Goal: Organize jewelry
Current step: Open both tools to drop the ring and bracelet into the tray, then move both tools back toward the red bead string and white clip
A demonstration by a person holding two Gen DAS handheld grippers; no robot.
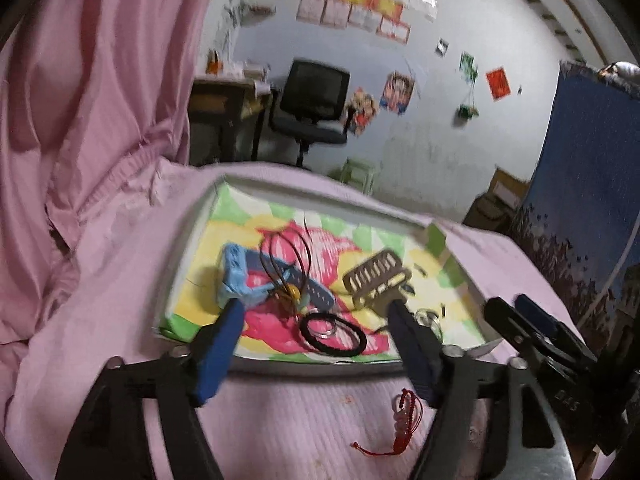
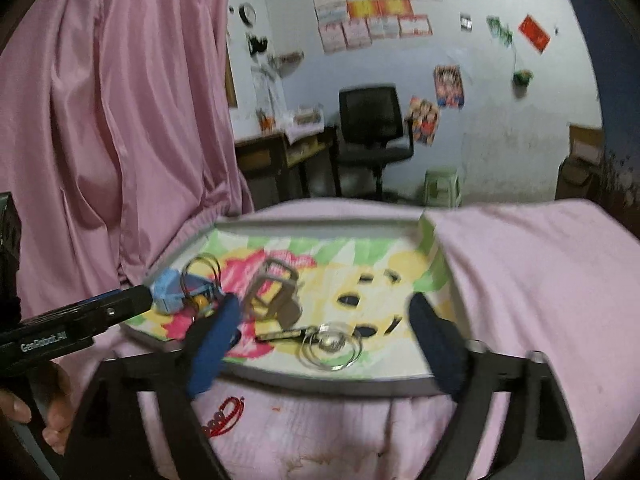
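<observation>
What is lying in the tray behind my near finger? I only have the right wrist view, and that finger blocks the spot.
Observer: The left wrist view shows a black hair tie lying flat on the tray, with a thin metal ring overlapping it.
Operator: How much of the red bracelet is hidden from me?
Observer: The red bracelet is fully visible there. It lies on the pink cloth outside the tray's near edge, and a thin cord tail trails from it.
Operator: Is the left gripper holding anything? I only see its side.
Observer: No. The left gripper is open and empty, with its fingers spread wide over the tray.
</observation>
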